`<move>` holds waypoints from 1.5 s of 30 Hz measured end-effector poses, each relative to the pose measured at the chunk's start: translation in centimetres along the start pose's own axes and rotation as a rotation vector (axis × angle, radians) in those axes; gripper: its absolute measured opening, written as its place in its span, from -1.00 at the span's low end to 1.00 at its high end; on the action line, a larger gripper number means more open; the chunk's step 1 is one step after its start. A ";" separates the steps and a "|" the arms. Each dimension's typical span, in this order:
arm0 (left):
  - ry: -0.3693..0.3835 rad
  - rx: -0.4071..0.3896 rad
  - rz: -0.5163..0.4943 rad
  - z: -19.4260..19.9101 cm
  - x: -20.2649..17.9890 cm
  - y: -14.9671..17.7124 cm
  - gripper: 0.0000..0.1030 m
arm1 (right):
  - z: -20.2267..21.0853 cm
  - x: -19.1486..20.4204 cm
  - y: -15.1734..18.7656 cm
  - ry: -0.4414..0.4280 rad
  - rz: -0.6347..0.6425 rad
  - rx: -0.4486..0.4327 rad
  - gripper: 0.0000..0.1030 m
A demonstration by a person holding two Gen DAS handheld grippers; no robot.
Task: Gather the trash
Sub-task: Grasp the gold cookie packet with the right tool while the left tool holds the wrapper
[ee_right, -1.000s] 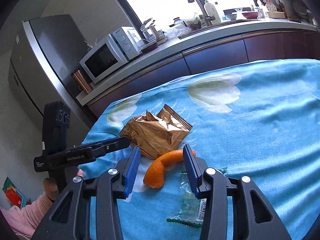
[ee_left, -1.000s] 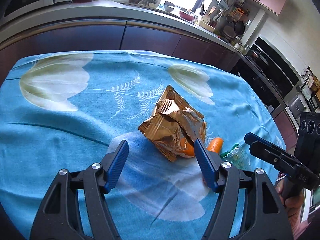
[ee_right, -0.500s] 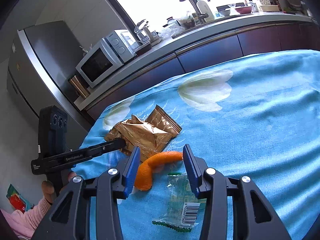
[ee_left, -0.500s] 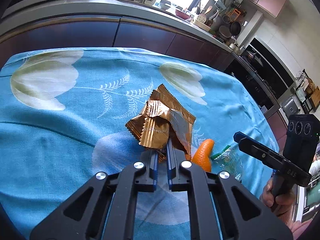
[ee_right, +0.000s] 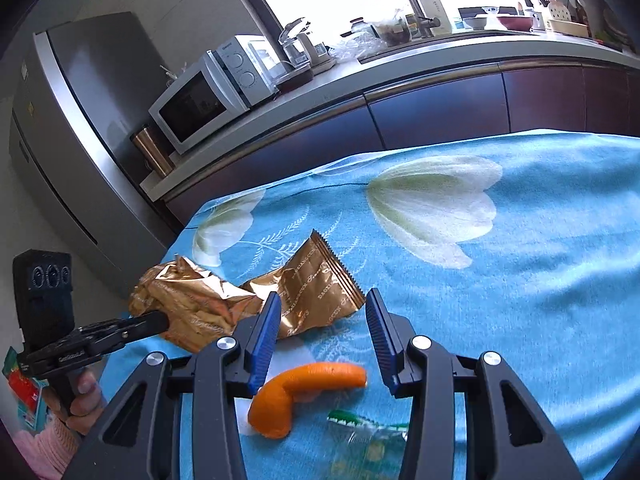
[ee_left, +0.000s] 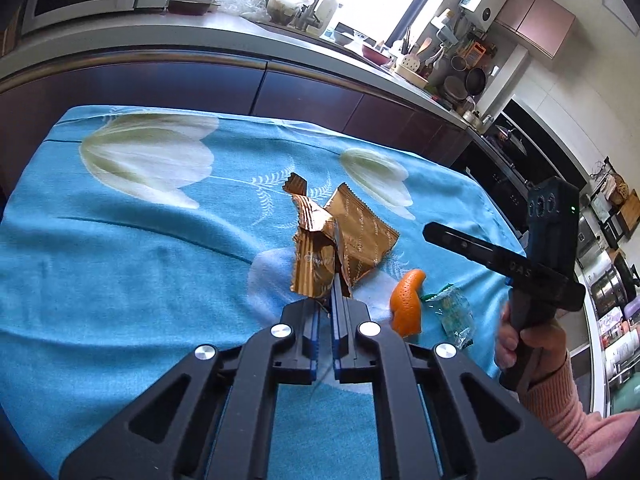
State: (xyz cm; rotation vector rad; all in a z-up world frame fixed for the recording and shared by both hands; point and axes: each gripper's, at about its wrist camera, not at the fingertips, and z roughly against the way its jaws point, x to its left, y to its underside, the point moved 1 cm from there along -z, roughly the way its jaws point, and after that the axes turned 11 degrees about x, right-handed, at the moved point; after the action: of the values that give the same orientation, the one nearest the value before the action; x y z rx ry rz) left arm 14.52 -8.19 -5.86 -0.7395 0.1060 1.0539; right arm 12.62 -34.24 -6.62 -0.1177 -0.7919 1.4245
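A crumpled gold snack wrapper (ee_left: 344, 240) hangs a little above the blue tulip tablecloth (ee_left: 120, 260), and my left gripper (ee_left: 335, 290) is shut on its lower edge. In the right wrist view the same wrapper (ee_right: 316, 292) stretches from the left gripper (ee_right: 160, 320) toward the right one. My right gripper (ee_right: 323, 300) stands open with nothing pinched. A curl of orange peel (ee_right: 308, 380) lies on the cloth just below its fingers, beside a clear plastic wrapper with a green edge (ee_right: 368, 436). The peel (ee_left: 406, 304) and clear wrapper (ee_left: 454, 314) lie right of the left gripper.
A dark kitchen counter (ee_left: 240, 52) runs behind the table, with a microwave (ee_right: 208, 92) and a steel fridge (ee_right: 80, 120) at the left. A hand in a pink sleeve (ee_left: 552, 360) holds the right gripper's handle (ee_left: 532, 280). The table's right edge is close to the clear wrapper.
The left gripper's jaws closed on the gold wrapper and raised it off the cloth, pulling it upright. The right gripper shifted a little; the peel now sits nearer its camera.
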 end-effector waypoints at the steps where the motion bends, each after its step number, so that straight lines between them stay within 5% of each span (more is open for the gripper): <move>1: -0.008 -0.007 0.001 0.4 0.1 0.2 -0.90 | -0.5 -0.2 -0.5 0.006 0.002 0.014 -0.18; 15: -0.030 -0.026 0.046 2.3 2.2 2.1 -0.90 | -3.8 -1.3 -1.0 -0.078 -0.046 0.142 -0.05; 19: -0.028 -0.026 0.053 2.5 2.6 2.4 -0.90 | -3.8 -1.0 -0.9 -0.096 -0.039 0.152 -0.44; 21: -0.033 -0.027 0.053 2.5 2.5 2.3 -0.90 | -3.9 -0.9 -0.8 -0.094 -0.034 0.154 -0.84; 24: -0.034 -0.031 0.056 2.7 2.6 2.4 -0.91 | -3.8 -0.5 -0.6 -0.113 -0.029 0.147 -0.94; 38: -0.047 -0.043 0.081 3.5 3.7 3.3 -0.90 | -1.2 4.4 1.9 -0.216 0.098 0.136 -0.93; 41: -0.051 -0.045 0.082 3.7 3.7 3.6 -0.91 | -1.4 5.0 3.0 -0.217 0.111 0.164 -0.83; 45: -0.053 -0.045 0.085 3.9 4.0 3.8 -0.90 | -2.3 4.9 3.4 -0.202 0.095 0.185 -0.40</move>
State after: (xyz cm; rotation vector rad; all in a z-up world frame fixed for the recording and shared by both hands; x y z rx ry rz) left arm 12.42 -1.80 -6.52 -0.7528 0.0686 1.1594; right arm 10.76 -28.33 -8.10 0.1348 -0.8233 1.6105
